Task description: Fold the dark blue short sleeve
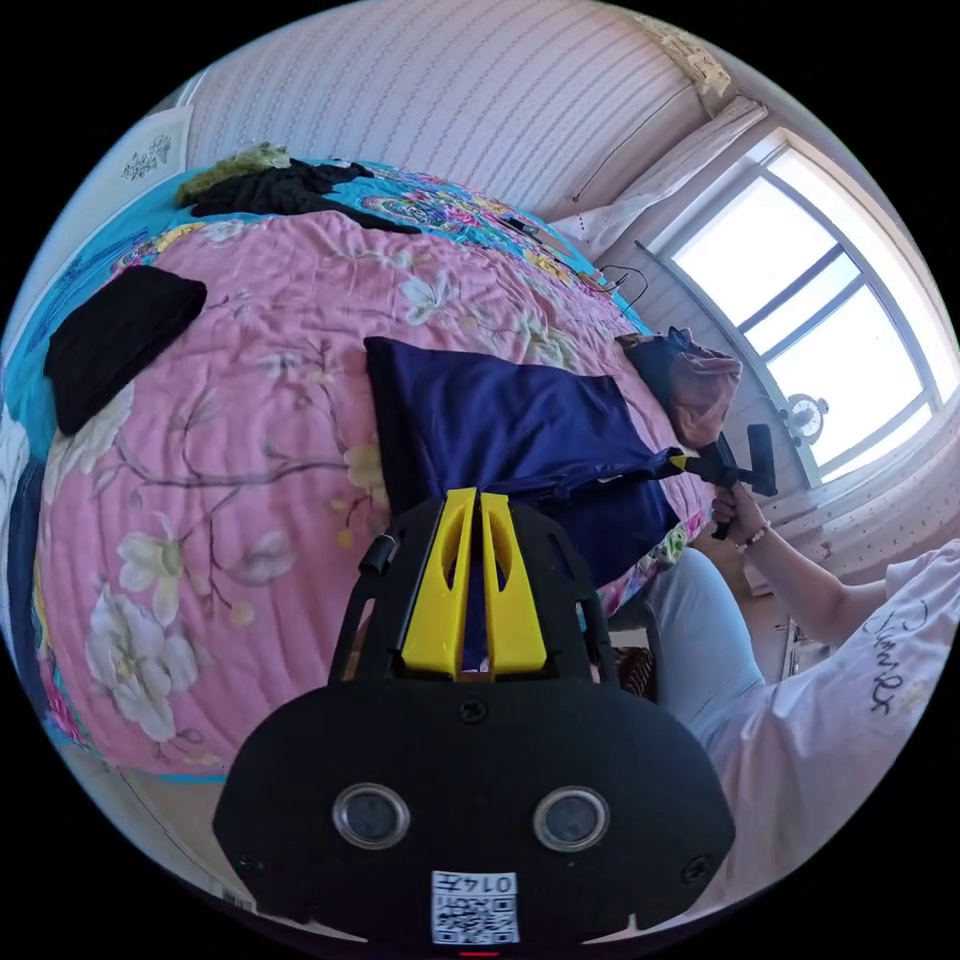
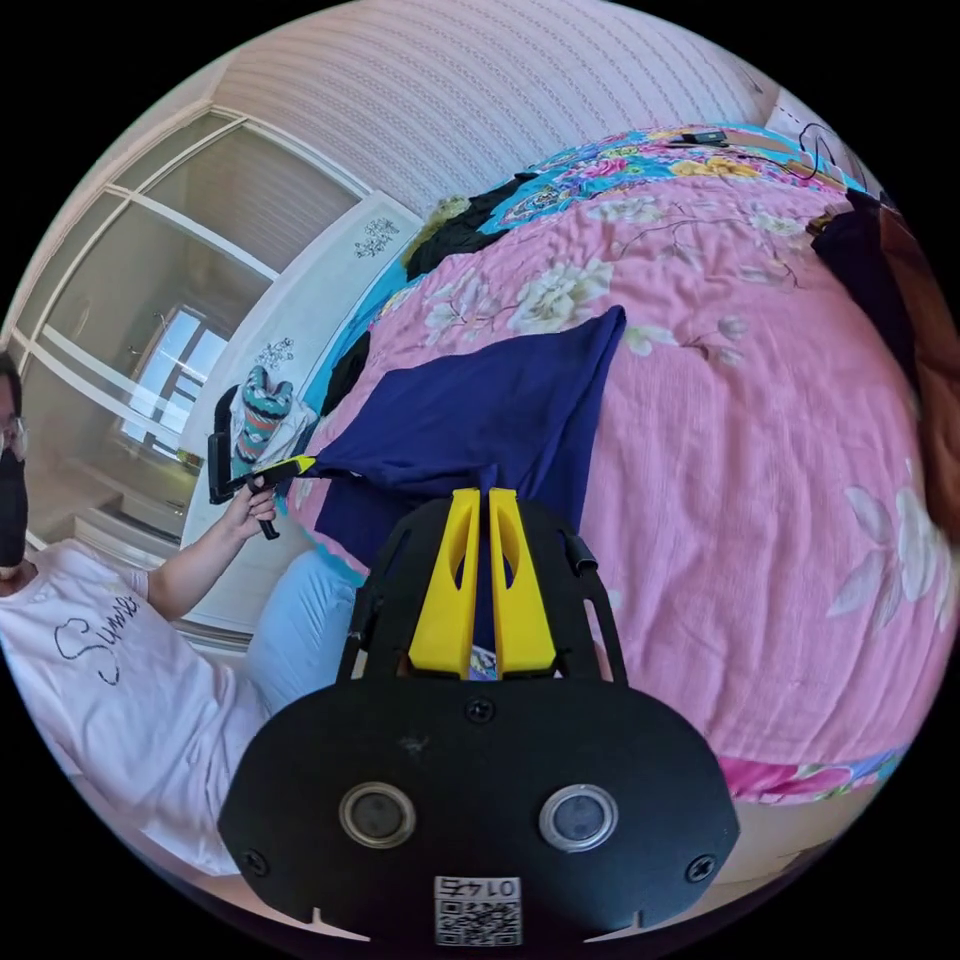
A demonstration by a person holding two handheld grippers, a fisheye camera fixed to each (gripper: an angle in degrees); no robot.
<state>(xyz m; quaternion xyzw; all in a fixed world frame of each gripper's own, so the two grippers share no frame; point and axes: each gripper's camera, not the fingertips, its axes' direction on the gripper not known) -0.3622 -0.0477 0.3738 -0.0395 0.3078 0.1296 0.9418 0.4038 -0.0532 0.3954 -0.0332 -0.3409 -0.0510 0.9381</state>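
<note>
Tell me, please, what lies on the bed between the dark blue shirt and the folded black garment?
In the left gripper view, only bare pink floral bedspread lies between the dark blue shirt and the folded black garment.

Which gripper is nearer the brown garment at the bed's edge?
Right. The right gripper sits just beside the brown garment; the left gripper grips the blue shirt's far end.

One dark blue short sleeve (image 1: pixel 510 425) lies on one bed (image 1: pixel 230 480) under a pink flowered cover. Two hand-held grippers are in use: the left hand-held gripper (image 1: pixel 478 497) and the right hand-held gripper (image 2: pixel 477 494), each with two yellow jaws. One folded black garment (image 1: pixel 115 335) sits apart, one dark heap (image 1: pixel 285 188) lies farther off, and one brownish bundle (image 1: pixel 695 385) rests beside the window (image 1: pixel 820 330).
</note>
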